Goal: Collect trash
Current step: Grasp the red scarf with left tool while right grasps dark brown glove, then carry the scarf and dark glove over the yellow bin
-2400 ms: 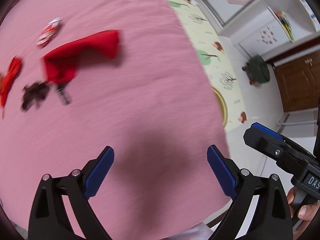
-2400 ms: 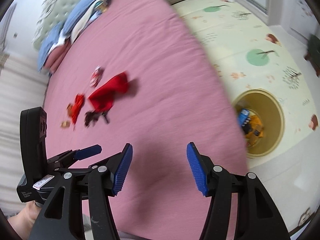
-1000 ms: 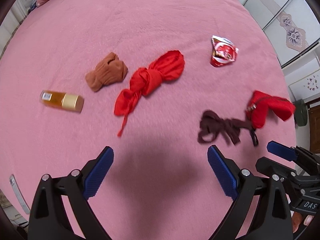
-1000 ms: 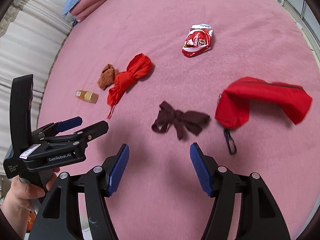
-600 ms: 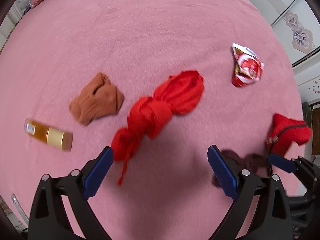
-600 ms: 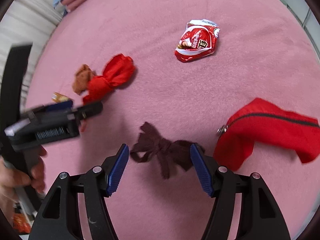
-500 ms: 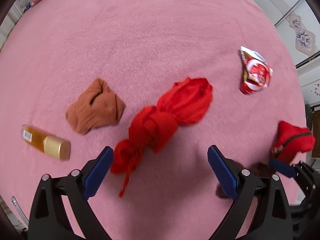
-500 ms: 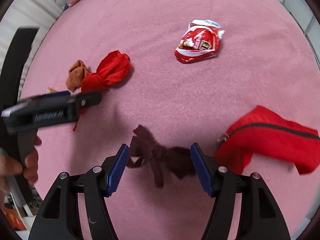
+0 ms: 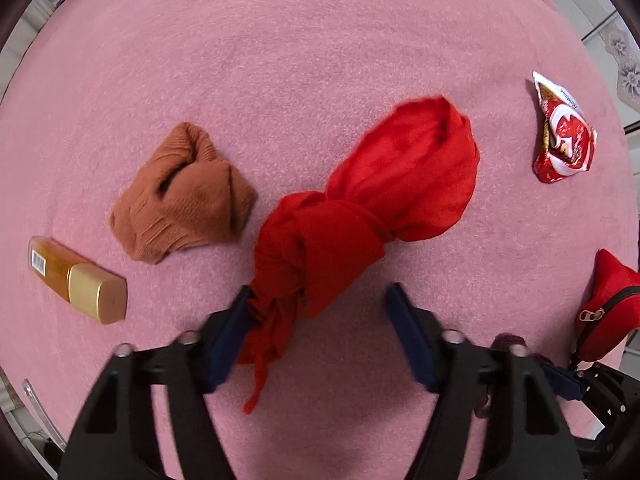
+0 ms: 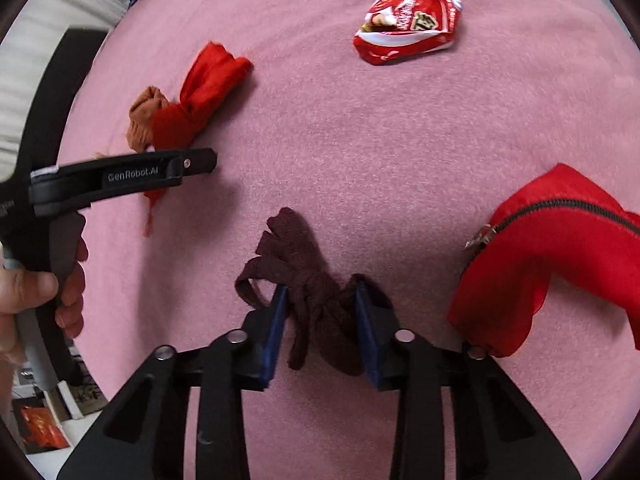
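The knotted red cloth bundle lay on the pink fuzzy bed cover. Its long way ran slanted, fat end far off, thin tail near. The left gripper sat right over that tail. Its jaws were closing, one pad touching the tail, the other not yet. The right gripper was closing around the knotted dark brown cloth strip, both pads at its sides.

On bed: bottle left of sock, knotted cloth btwn sock & wrapper.
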Demonstrator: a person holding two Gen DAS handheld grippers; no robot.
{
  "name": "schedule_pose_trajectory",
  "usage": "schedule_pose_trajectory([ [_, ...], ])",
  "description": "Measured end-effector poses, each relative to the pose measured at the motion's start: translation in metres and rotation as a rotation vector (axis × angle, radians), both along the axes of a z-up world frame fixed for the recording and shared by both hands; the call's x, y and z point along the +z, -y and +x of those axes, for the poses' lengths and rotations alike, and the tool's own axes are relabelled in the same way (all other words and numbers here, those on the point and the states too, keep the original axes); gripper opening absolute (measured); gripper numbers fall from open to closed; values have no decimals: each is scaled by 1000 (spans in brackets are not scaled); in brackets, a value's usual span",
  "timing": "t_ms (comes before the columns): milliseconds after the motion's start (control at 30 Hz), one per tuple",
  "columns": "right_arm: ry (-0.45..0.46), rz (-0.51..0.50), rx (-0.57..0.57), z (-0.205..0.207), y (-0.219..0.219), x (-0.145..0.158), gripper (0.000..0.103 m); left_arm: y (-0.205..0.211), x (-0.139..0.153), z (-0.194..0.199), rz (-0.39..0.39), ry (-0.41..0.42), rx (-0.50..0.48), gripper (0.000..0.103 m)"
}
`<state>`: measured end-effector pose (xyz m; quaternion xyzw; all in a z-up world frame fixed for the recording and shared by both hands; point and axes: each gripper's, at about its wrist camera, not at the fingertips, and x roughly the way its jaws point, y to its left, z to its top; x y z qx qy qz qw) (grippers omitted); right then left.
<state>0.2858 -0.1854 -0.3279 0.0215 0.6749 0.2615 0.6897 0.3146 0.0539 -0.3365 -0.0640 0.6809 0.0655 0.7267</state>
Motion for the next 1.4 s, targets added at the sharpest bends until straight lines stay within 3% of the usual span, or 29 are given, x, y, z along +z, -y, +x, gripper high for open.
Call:
schedule_pose_trajectory([
  [33,2,10,-2,0,2,1,28,-1,2,-1,-2,4,2,49],
  [100,7,32,-7,-2,4,6,27,-5,5,-5,-17,4,9,29],
  [233,10,78,-38,-6,9,17,27,-14,11,-21,-68,3,33,12],
  [533,10,116,-68,-32,8,38,27,-13,27,-66,-177,38,61,10],
  [833,25,144,-94,-68,25,65,27,22,57,-127,-269,40,55,10],
  [1100,53,139,-151,-112,66,88,27,65,73,-180,-327,30,2,9],
  [1400,63,131,-301,-162,146,104,27,130,95,-203,-368,24,-109,8],
])
